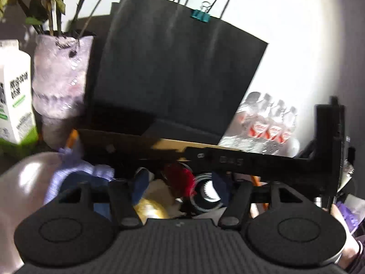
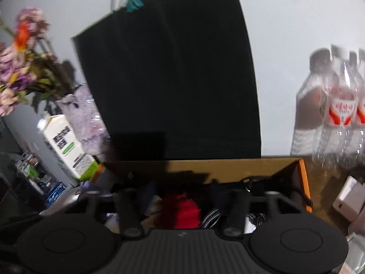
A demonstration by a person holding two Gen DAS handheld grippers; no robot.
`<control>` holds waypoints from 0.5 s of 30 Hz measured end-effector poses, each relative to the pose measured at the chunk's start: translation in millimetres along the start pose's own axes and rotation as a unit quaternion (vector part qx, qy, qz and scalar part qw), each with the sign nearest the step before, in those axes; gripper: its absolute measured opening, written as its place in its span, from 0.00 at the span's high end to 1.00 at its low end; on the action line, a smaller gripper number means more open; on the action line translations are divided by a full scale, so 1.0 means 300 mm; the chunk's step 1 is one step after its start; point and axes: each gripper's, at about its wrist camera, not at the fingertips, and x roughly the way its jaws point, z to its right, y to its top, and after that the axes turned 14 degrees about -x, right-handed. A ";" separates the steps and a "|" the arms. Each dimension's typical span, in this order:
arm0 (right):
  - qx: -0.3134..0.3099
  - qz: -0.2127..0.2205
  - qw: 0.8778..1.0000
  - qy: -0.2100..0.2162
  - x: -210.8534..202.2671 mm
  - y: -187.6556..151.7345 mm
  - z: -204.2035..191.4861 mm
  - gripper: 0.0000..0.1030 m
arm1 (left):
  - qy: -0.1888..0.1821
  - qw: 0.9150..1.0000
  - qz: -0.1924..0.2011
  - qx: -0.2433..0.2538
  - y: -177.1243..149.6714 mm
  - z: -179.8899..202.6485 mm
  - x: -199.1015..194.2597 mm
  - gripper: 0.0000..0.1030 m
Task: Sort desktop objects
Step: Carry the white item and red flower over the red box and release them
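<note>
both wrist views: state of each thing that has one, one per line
tall black paper bag: upright, top clipped
teal binder clip: clamped on the bag's top edge
brown cardboard box: open, holding mixed items
white and green carton: standing, top closed
clear plastic water bottles: upright, shrink-wrapped together
left gripper: fingers open, empty
right gripper: fingers open, empty

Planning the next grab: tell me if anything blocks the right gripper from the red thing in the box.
Nothing visible does. The red thing lies in the open cardboard box straight ahead of the right gripper, between its spread fingers. A striped cable lies beside it.
</note>
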 end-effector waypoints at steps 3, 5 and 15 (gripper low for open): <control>-0.012 0.009 1.000 -0.001 -0.045 -0.007 -0.006 0.39 | 0.066 0.997 0.027 0.012 0.006 0.000 -0.020 0.17; -0.036 -0.002 0.999 -0.022 -0.076 -0.006 -0.024 0.38 | 0.111 0.993 0.036 0.023 0.003 0.001 -0.027 0.13; -0.091 -0.051 0.988 -0.116 -0.296 -0.043 -0.174 0.26 | 0.191 0.981 -0.004 0.042 -0.055 0.031 -0.133 0.04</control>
